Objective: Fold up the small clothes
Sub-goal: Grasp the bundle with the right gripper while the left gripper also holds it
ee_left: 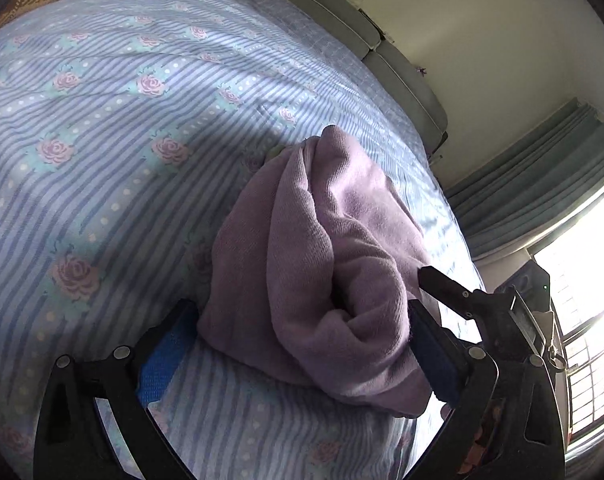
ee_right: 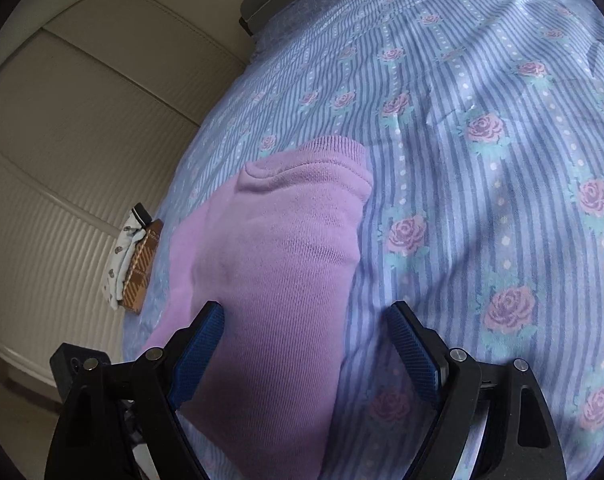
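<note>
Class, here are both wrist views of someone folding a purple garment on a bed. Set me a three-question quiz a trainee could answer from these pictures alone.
1. True or false: the right gripper is clamped shut on the garment.
2. Multiple choice: the garment lies on A) a wooden table, B) a striped floral bedsheet, C) a tiled floor.
3. Fill in: in the right wrist view, the small pile of other clothes sits at the bed's ____ edge.

Key
1. False. Its fingers stand wide apart, with cloth between them; the left gripper is open too.
2. B
3. Left
</note>
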The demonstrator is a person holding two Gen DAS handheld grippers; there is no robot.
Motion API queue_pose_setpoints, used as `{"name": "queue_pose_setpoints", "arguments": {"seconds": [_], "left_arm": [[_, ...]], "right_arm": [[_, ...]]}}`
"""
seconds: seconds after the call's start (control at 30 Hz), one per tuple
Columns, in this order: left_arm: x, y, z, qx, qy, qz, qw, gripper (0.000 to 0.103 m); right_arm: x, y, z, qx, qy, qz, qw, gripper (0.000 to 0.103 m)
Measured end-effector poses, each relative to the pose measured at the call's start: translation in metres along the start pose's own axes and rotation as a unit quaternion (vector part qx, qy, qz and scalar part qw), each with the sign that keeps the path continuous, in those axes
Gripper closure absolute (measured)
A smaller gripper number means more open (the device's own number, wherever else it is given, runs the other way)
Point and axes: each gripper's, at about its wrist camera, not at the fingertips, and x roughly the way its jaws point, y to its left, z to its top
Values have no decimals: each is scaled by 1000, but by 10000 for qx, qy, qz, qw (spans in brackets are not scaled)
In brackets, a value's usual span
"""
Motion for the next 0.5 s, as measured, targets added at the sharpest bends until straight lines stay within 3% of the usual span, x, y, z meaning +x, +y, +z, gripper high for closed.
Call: {"name": "queue_pose_setpoints", "arguments": {"seconds": [0.17,0.23,0.37,0.43,0.5], "left_arm": [[10,2,6,-88,-42,-127,9999,1],[14,-1,7,-38,-78,-117,9999,2],[16,-1,8,32,-120,21,9999,26],[14,1,10,70,-93,-29,9999,35],[11,-1,13,181,-79,-49,9998,45]], "right_arm": [[20,6,14,-68,69,132,9999,12],[28,10,17,-88,96,245,9996,19],[42,17,18,-123,202,374,9990,34],[38,13,19,-1,171,468,9988,52],[30,8,17,127,99,560,9983,58]]}}
